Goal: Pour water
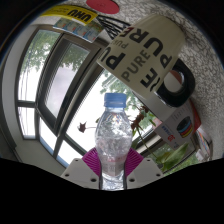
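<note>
We hold the gripper (112, 172) closed on the water bottle (114, 135), low on its body. Thin plastic likely flexes and slips; we judge moderate pressure best.

A clear plastic water bottle (113, 140) stands upright between the gripper's (113, 176) two fingers, its lower part flanked by the pink pads. Its white cap is on, and its ribbed, see-through body bulges below the neck. Both fingers press against its sides, holding it.
</note>
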`<state>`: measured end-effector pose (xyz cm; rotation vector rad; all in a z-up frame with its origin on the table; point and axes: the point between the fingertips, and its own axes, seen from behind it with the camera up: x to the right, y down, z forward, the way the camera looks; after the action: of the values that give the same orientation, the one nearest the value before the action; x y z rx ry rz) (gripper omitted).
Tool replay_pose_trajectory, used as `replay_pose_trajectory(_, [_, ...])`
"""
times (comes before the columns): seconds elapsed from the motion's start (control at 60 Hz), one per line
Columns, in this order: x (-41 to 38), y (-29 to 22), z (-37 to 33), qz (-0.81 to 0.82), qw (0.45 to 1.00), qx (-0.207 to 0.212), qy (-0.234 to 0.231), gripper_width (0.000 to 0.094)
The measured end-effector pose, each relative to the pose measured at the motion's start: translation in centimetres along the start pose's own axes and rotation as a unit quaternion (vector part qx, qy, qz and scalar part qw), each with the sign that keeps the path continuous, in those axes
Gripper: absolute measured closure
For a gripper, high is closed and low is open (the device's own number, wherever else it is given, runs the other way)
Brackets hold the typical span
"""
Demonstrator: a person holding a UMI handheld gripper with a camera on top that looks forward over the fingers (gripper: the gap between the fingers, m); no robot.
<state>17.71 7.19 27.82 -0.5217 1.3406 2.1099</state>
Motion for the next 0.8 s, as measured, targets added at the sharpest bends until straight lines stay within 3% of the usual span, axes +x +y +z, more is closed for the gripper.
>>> replay_pose_trajectory(0.183, [-1.6,2.3,0.8,-0.103,0.993,-0.043,0.024,0.0670])
replay_pose_trajectory(0.35, [-9.9,8.6,2.3,-0.357,0.928,-0.107,-0.016,0.0670])
replay_pose_trajectory(0.45, [-14.7,10.8,3.8,-0.556,0.823,-0.114,-0.042,0.0671])
replay_pose_trajectory(0.6, [-21.2,9.5,4.8,-0.788,0.610,-0.068,-0.046,0.0673])
replay_pose_trajectory(0.717, [-20.8,3.0,5.0,-0.885,0.464,-0.045,0.010,0.0671])
replay_pose_trajectory(0.8, [-18.8,-3.7,3.8,-0.910,0.405,-0.048,0.078,0.0671])
